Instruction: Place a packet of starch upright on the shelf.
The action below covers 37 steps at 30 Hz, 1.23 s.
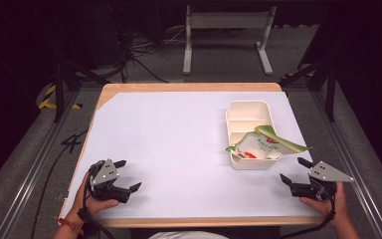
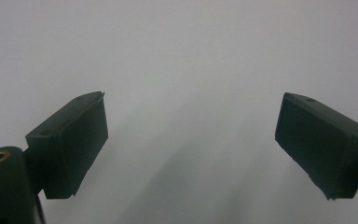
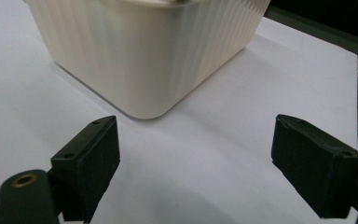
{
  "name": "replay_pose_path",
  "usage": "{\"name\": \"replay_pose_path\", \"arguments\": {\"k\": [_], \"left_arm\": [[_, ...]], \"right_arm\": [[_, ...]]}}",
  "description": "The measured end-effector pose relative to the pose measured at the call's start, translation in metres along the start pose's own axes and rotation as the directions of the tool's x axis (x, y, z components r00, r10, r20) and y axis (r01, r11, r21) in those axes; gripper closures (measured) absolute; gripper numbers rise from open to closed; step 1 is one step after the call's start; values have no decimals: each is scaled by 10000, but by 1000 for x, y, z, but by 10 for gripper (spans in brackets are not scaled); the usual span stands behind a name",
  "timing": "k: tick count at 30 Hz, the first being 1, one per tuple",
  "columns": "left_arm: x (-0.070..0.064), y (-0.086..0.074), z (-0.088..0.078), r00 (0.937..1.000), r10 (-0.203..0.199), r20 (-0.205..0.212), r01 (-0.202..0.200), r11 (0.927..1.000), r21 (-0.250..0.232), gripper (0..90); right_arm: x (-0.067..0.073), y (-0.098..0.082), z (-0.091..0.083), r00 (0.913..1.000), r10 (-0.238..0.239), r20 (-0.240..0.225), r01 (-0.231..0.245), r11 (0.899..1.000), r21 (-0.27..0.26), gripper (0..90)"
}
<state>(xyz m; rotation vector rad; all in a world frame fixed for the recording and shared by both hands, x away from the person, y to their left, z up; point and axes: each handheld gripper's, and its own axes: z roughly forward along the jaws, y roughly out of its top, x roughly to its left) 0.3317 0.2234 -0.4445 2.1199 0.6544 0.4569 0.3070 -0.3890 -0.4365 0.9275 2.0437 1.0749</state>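
1. One green-and-white plastic snack pouch (image 1: 263, 146) is lying tilted in the near compartment of the cream plastic divided tray (image 1: 248, 108), its green end sticking out over the tray's right rim toward the bench's right edge.
2. That one tray is sitting on the white bench top (image 1: 179, 144), close to the right edge and about midway between the far and near edges; in the right gripper view its ribbed rounded corner (image 3: 154, 70) is facing the jaws.
3. The right gripper (image 1: 294, 171) is hovering just beside the tray's near right corner, jaws standing wide apart with nothing between them.
4. The left gripper (image 1: 128, 175) is resting near the near left corner, well apart from the tray, jaws spread too and gripping nothing.
5. As I judge it, the pouch is needing seating: the right gripper should be approaching the overhanging green end from above, pinching lightly, and nudging it inward without tipping the tray.
6. Count: one pouch, one tray, two grippers.
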Motion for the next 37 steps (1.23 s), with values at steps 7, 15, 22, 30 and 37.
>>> {"name": "replay_pose_path", "arguments": {"k": [7,15,22,30,37], "left_arm": [[1,-1,0,10000,16,3,-16,10000,39,101],[1,0,0,10000,37,8,-37,10000,41,101],[0,0,2,10000,0,15,0,10000,79,101],[0,1,3,10000,34,21,-34,9999,95,97],[0,3,4,9997,95,-205,-93,9999,133,97]], "right_arm": [[0,0,0,10000,-46,59,46,10000,-38,149],[1,0,0,10000,-39,54,40,10000,-69,149],[3,1,0,10000,-34,73,35,9999,-128,146],[6,2,1,9997,-258,38,258,9996,-106,129],[5,0,0,9999,86,-129,-88,9999,-93,133]]}}
